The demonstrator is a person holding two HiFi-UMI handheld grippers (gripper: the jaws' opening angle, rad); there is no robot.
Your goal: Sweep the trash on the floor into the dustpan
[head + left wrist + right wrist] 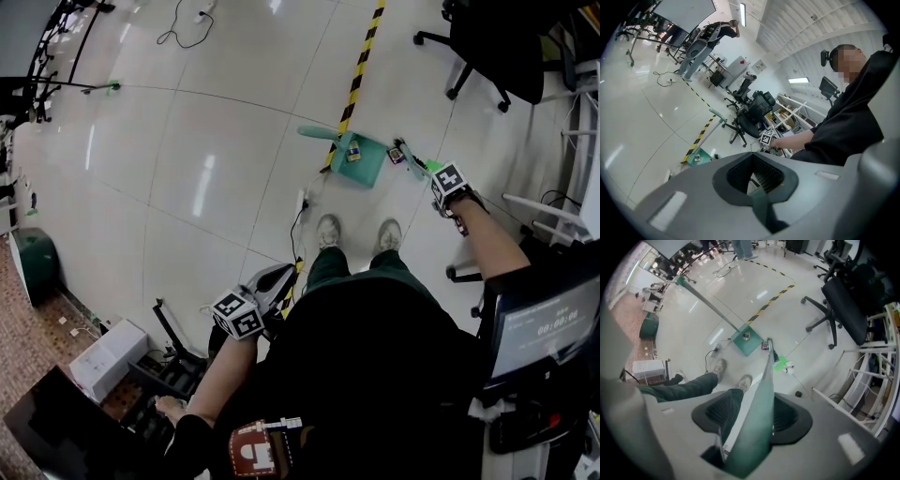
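Note:
A green dustpan (361, 157) stands on the pale floor ahead of my shoes, its long handle (319, 133) pointing up and left. One small piece of trash (352, 153) lies inside it. A second dark piece (396, 155) lies on the floor just right of the pan. My right gripper (433, 173) is shut on the green broom handle (766, 376), whose far end reaches that dark piece (764, 346) beside the dustpan (746, 341). My left gripper (272, 281) hangs by my left leg, well back from the pan. Its jaws (754, 180) look closed on nothing. The dustpan (701, 157) shows far off in that view.
Yellow-black tape (361, 66) runs across the floor to the pan. A black office chair (497, 47) stands at the far right and white racks (562, 216) at the right. A cable (298, 225) trails by my left shoe. A green bin (37, 267) and boxes (108, 356) sit at the left.

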